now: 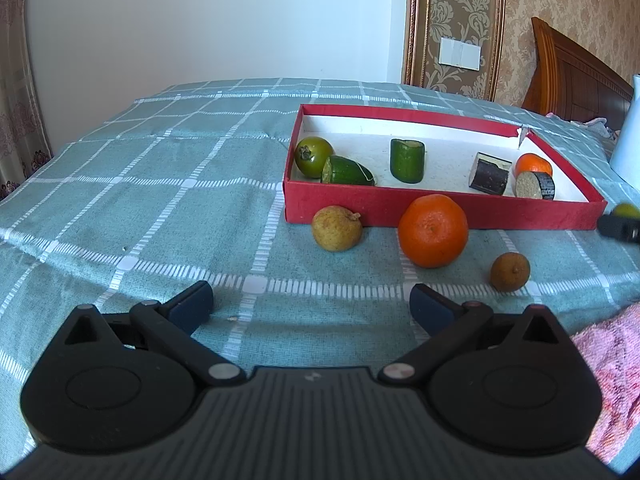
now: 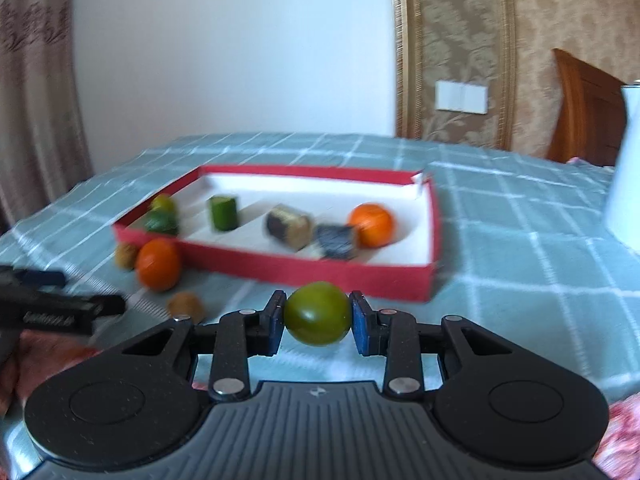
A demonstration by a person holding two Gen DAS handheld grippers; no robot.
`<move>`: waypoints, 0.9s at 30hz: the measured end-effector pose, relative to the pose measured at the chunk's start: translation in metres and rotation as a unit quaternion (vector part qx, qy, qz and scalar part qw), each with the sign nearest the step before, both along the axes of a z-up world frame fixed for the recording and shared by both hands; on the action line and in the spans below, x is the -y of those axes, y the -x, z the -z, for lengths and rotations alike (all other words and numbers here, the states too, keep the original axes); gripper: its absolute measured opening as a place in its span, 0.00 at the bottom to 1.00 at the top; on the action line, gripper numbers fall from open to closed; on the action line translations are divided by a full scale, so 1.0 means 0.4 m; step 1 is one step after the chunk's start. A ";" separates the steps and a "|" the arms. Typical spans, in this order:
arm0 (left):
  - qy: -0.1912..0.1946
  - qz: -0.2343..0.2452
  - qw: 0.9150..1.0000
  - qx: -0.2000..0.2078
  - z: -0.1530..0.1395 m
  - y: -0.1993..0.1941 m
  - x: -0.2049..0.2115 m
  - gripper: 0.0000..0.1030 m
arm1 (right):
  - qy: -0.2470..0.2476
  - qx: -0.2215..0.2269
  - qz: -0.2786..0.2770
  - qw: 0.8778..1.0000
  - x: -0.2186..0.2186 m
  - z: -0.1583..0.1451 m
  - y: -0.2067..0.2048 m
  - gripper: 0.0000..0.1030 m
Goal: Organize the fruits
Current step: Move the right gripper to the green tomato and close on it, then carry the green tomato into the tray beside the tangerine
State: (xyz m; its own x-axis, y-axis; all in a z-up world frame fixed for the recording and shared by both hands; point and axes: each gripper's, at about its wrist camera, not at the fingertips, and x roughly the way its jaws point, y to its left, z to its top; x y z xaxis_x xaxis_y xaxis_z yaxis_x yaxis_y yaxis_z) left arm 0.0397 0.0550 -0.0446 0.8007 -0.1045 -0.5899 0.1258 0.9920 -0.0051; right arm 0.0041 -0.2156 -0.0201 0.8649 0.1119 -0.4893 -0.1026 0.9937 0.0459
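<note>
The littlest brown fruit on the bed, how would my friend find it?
Find the red box on the checked bedspread. In front of it sits a big orange. The small brown fruit lies right of that orange, rounder and darker than the yellowish pear.

White wall (image 1: 200, 20), damask wallpaper (image 1: 560, 8), wooden headboard (image 1: 572, 76), curtain (image 1: 16, 80), wall switch (image 1: 460, 52).

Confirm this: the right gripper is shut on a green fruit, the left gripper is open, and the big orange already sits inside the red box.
Not quite. The big orange lies on the cloth in front of the red box, not inside it, as the left wrist view shows. The rest stands: the right gripper is shut on the green fruit, and the left gripper is open.
</note>
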 end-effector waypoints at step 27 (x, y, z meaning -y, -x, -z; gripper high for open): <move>-0.001 0.000 1.000 0.000 -0.001 0.000 0.002 1.00 | 0.066 -0.023 0.045 0.997 0.046 0.029 -0.225 0.32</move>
State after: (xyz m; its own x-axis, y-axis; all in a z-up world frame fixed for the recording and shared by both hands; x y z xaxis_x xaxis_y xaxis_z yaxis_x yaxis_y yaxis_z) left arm 0.0396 0.0543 -0.0444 0.8004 -0.1025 -0.5906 0.1254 0.9921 -0.0022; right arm 0.0939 -0.2339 -0.0319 0.8444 -0.0324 -0.5347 -0.0143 0.9964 -0.0830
